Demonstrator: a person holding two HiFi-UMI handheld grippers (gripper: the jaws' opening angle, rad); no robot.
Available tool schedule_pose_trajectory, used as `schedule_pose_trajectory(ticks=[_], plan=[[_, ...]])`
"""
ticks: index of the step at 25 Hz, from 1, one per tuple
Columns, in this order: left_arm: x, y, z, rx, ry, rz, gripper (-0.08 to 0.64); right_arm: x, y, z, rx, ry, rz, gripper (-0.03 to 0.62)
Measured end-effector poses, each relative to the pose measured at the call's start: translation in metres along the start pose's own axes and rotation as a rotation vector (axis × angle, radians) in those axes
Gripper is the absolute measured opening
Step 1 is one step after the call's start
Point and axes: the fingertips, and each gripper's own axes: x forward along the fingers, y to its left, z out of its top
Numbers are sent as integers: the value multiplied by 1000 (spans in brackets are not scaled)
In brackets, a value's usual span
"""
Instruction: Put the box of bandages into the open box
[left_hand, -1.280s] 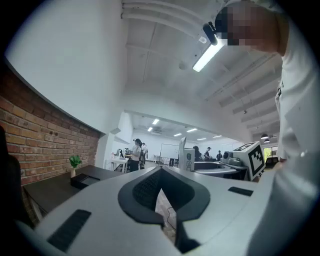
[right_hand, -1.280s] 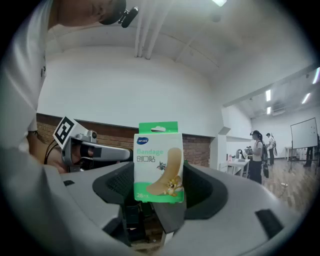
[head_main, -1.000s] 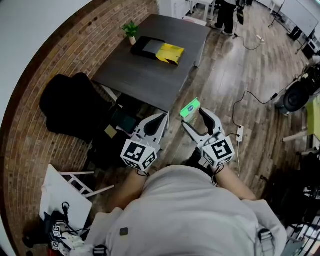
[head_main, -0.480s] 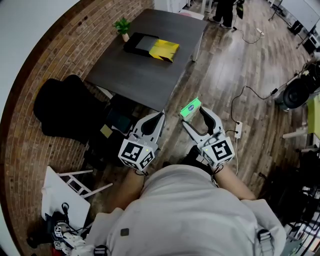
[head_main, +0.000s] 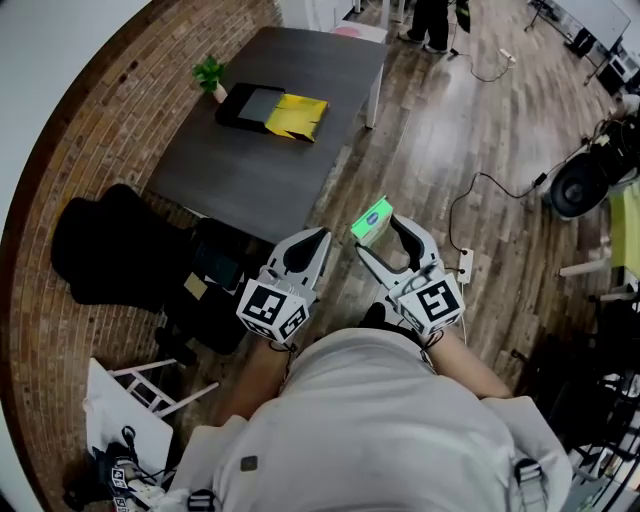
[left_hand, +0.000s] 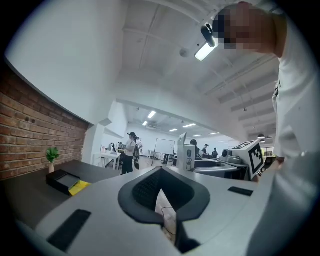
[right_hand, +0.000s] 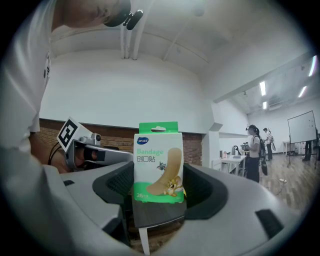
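Grips the green-and-white box of bandages (right_hand: 157, 162) upright between the jaws of the right hand-held gripper (head_main: 383, 228), above the wooden floor (head_main: 440, 140). Carries the left hand-held gripper (head_main: 318, 238) just beside it, jaws together with nothing between. Faces the dark worktop (head_main: 250, 170) ahead, well apart from the bandages, bearing the open black-and-yellow box (head_main: 268, 108) near a small potted plant (head_main: 209, 72).
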Motion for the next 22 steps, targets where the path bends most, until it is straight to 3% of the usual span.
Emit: schedule_pose_trajectory(ticks=[11, 22], plan=[[118, -26, -7, 12, 9, -27, 15, -26, -115, -18, 16, 23, -4, 310], [152, 21, -3, -5, 9, 17, 15, 24, -154, -20, 39, 26, 33, 310]])
